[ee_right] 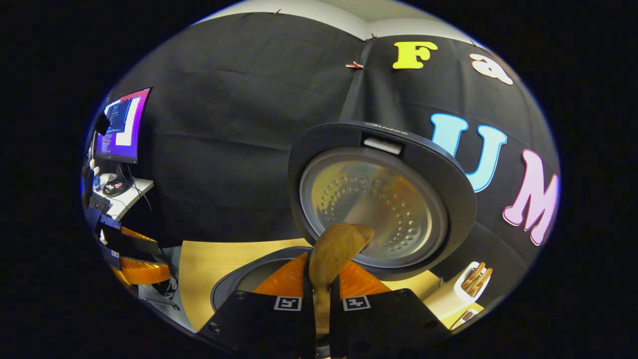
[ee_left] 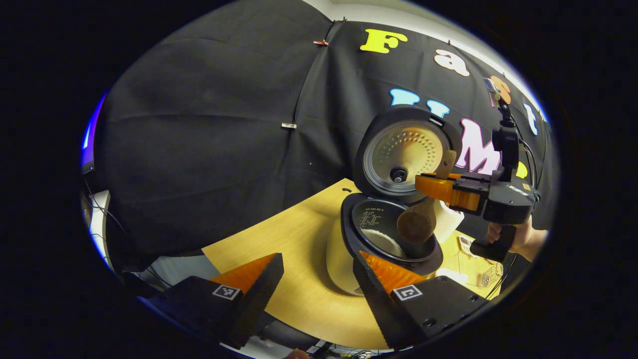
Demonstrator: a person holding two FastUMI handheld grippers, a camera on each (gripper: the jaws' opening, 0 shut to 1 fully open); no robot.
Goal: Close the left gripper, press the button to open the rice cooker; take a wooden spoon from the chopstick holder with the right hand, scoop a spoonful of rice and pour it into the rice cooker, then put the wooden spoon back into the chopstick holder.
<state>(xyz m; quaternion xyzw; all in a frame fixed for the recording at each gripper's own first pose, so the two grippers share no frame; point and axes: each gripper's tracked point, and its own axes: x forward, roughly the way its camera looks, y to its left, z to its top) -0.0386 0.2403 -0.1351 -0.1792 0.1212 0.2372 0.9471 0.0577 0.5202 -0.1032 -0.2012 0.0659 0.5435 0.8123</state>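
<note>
The rice cooker (ee_left: 349, 249) stands open on the wooden bench (ee_left: 294, 259), its lid (ee_left: 406, 154) tipped upright behind the inner pot (ee_left: 386, 232), where a layer of white rice (ee_left: 381, 242) lies at the bottom. Directly above the pot's rim, the right gripper (ee_left: 431, 187) holds the wooden spoon (ee_left: 418, 219) with its 2 fingers clamped on the handle, the bowl hanging downward over the opening; a hand (ee_left: 523, 239) grips the tool's handle to the right of the cooker. In the right gripper view, the spoon's handle runs up between the closed fingers (ee_right: 284, 281) of the right gripper (ee_right: 321, 279) and its bowl stands in front of the lid's metal inner plate (ee_right: 371, 209). The left gripper (ee_left: 319, 271) hovers in front of the cooker, its fingers spread apart and holding nothing. The white chopstick holder (ee_right: 461, 291) sits just right of the cooker, apparently with utensils inside, though the edge distortion blurs them. A monitor (ee_right: 122, 124) glows far left of the cooker.
</note>
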